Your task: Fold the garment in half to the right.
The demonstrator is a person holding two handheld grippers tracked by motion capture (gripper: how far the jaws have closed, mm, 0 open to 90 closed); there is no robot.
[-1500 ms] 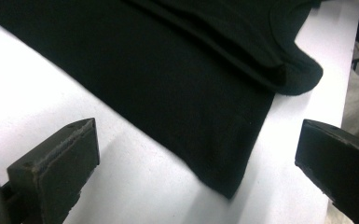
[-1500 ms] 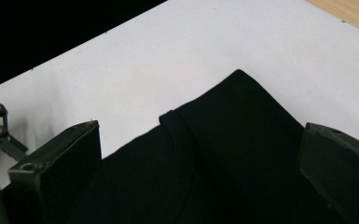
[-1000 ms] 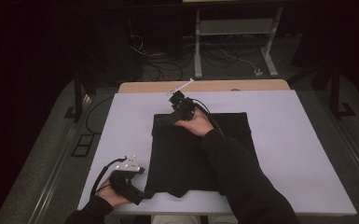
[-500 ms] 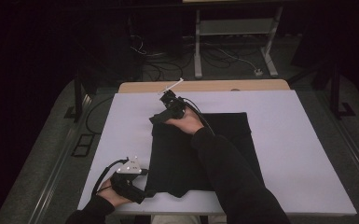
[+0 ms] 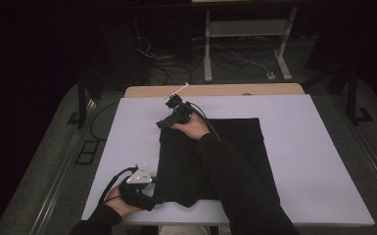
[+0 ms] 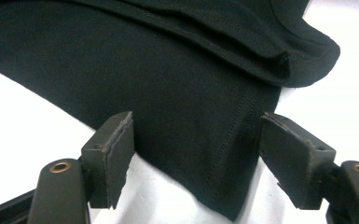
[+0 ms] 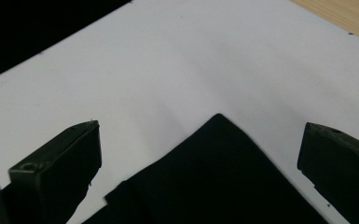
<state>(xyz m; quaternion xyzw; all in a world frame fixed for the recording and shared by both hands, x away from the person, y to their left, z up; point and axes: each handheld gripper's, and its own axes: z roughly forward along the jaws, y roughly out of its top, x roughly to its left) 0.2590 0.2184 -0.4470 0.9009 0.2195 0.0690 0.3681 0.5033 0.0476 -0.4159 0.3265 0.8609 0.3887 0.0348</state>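
A folded black cloth garment (image 5: 215, 161) lies on the white table cover (image 5: 318, 161); left gripper (image 5: 149, 193) at its near-left corner, right gripper (image 5: 169, 120) at its far-left corner.

black cloth (image 5: 235, 147) partly hidden under right forearm (image 5: 235, 181), its top cut off in left gripper view

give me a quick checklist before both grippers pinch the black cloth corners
1. Near corner of the black cloth between the left gripper pads: ok, jaws have just been closing, pads not yet pressing.
2. Far corner between the right gripper jaws: ok, cloth tip centred, jaws wide open.
3. Cloth flat on the white mat: not ok, a fold bunches up near the left corner.
4. How many layers the left gripper would catch: cannot tell.
5. Cable of the right gripper off the cloth: not ok, it trails over it.
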